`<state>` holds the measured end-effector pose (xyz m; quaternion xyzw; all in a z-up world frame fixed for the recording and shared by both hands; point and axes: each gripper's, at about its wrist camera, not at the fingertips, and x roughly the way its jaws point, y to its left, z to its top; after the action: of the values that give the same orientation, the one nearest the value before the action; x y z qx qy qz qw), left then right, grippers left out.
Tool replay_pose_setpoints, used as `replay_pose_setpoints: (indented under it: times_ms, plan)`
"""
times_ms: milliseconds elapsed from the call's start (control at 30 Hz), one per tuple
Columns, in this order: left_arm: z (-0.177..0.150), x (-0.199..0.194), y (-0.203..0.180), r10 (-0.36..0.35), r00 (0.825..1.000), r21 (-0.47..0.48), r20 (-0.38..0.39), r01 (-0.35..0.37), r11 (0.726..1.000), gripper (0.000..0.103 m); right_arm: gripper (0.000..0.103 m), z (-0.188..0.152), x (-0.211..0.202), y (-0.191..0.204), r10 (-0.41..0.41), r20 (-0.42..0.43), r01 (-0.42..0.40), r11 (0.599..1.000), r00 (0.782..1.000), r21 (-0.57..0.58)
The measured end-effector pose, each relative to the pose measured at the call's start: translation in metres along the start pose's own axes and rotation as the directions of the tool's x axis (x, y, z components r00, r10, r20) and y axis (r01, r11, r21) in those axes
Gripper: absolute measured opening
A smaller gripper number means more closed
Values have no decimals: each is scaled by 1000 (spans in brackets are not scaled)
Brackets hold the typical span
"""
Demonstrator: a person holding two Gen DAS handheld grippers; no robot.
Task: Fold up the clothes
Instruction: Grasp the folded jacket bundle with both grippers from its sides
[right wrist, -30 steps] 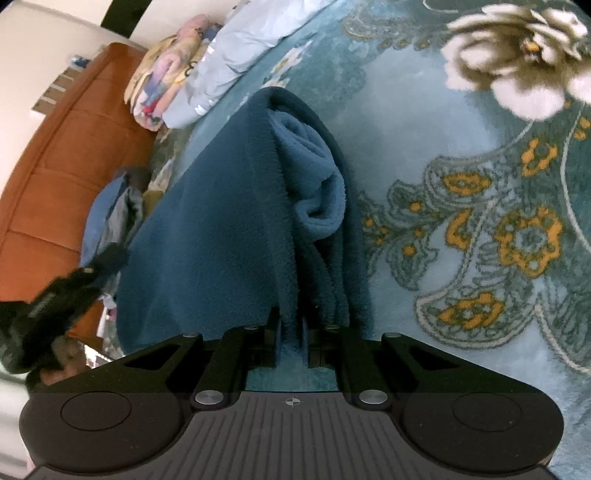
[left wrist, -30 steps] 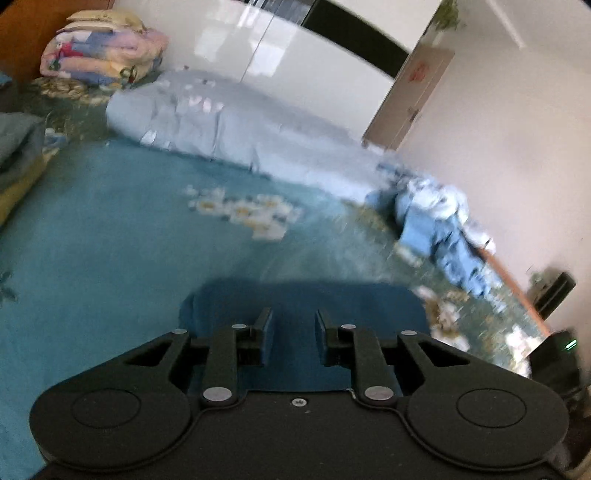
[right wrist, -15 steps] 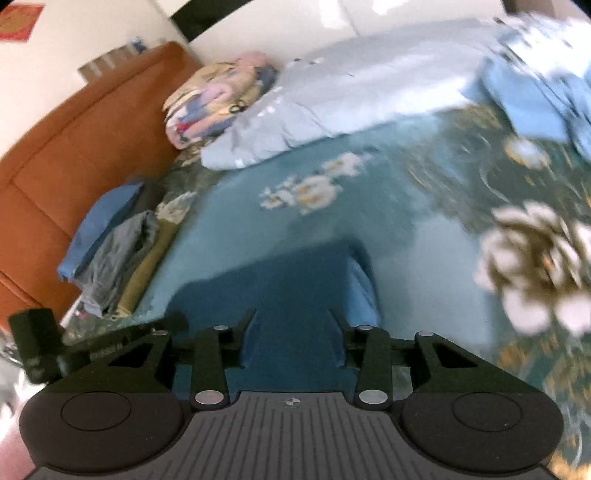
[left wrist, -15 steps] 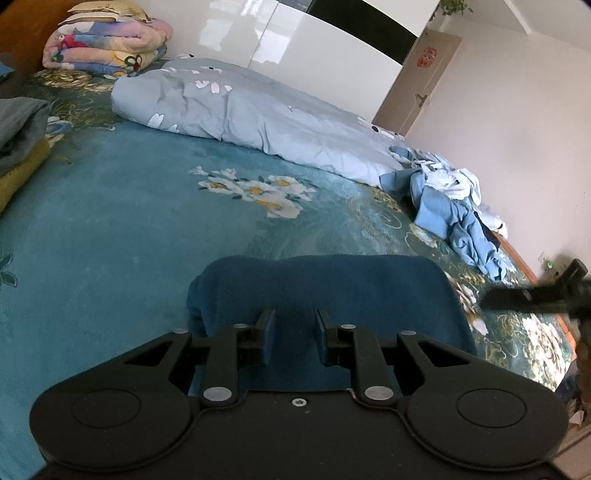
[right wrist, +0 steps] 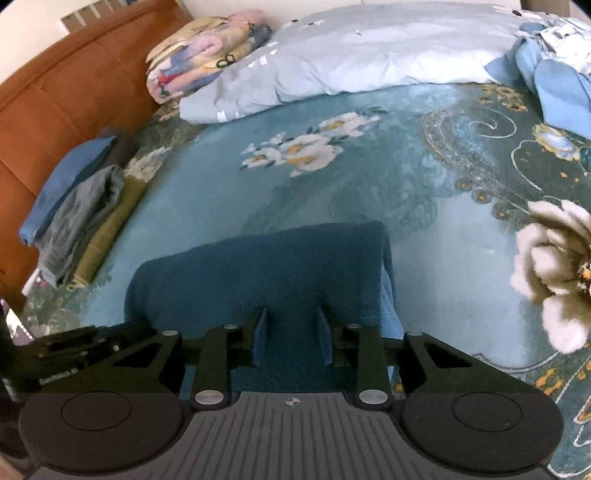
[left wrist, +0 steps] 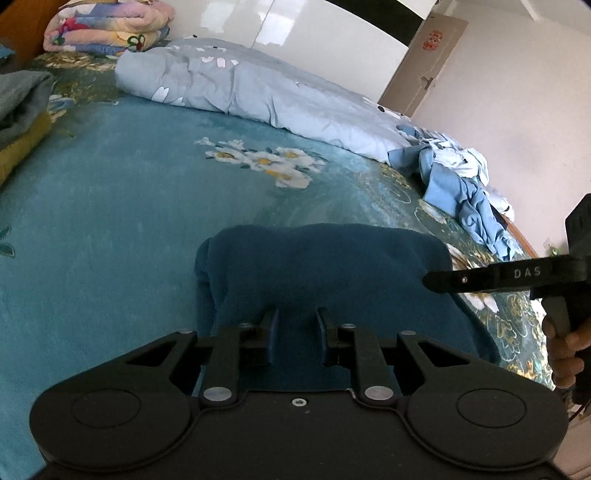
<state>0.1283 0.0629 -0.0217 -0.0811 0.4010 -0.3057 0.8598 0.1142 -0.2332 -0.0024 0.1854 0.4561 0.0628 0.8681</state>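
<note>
A dark teal fleece garment point(left wrist: 325, 269) lies folded into a block on the teal flowered bedspread point(left wrist: 110, 206); it also shows in the right wrist view point(right wrist: 266, 269). My left gripper point(left wrist: 295, 319) is open and empty, its fingers just above the garment's near edge. My right gripper point(right wrist: 291, 317) is open and empty over the garment's near edge. In the left wrist view the right gripper's finger point(left wrist: 491, 278) reaches in from the right, its tip at the garment's right end.
A pale blue quilt point(left wrist: 258, 88) lies along the far side. A heap of unfolded light blue clothes point(left wrist: 454, 177) sits at the far right. Folded clothes point(right wrist: 74, 218) are stacked by the orange headboard point(right wrist: 55, 92). A folded patterned blanket point(left wrist: 107, 26) is far left.
My right gripper has let go of the fleece, opened and swung round to face it from the near edge. The fleece now lies flat in a folded block. My left gripper stays open.
</note>
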Motion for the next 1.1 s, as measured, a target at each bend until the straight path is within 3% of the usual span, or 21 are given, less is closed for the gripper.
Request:
replay_pose_setpoints:
  times_ms: [267, 433, 533, 733, 800, 933, 1033, 1100]
  plan:
    - [0, -2, 1, 4, 1000, -34, -3, -4, 999, 20, 26, -1, 4, 1, -11, 1, 11, 1000, 1000, -1]
    - [-3, -3, -10, 55, 998, 30, -16, -54, 998, 20, 26, -3, 1, 6, -25, -1, 25, 1000, 1000, -8]
    - [-3, -1, -9, 55, 998, 15, -15, -55, 998, 20, 26, -4, 0, 5, -25, 1, 25, 1000, 1000, -2]
    - [2, -21, -11, 27, 999, -22, 43, -26, 999, 21, 29, -3, -8, 4, -3, 20, 3, 1000, 1000, 17]
    - [5, -31, -12, 19, 997, -40, 70, -16, 999, 23, 34, -2, -12, 3, 15, 32, -16, 1000, 999, 17]
    - [14, -52, -20, -1, 991, -47, 135, 8, 999, 32, 36, 1, -20, 1, 39, 46, -40, 999, 998, 21]
    - [21, -64, -28, 3, 985, -26, 171, 2, 1000, 48, 36, 3, -30, 2, 62, 70, -64, 998, 996, 23]
    - [24, -72, -28, 17, 981, -36, 195, -10, 999, 55, 44, 3, -40, 3, 75, 105, -76, 997, 992, 13]
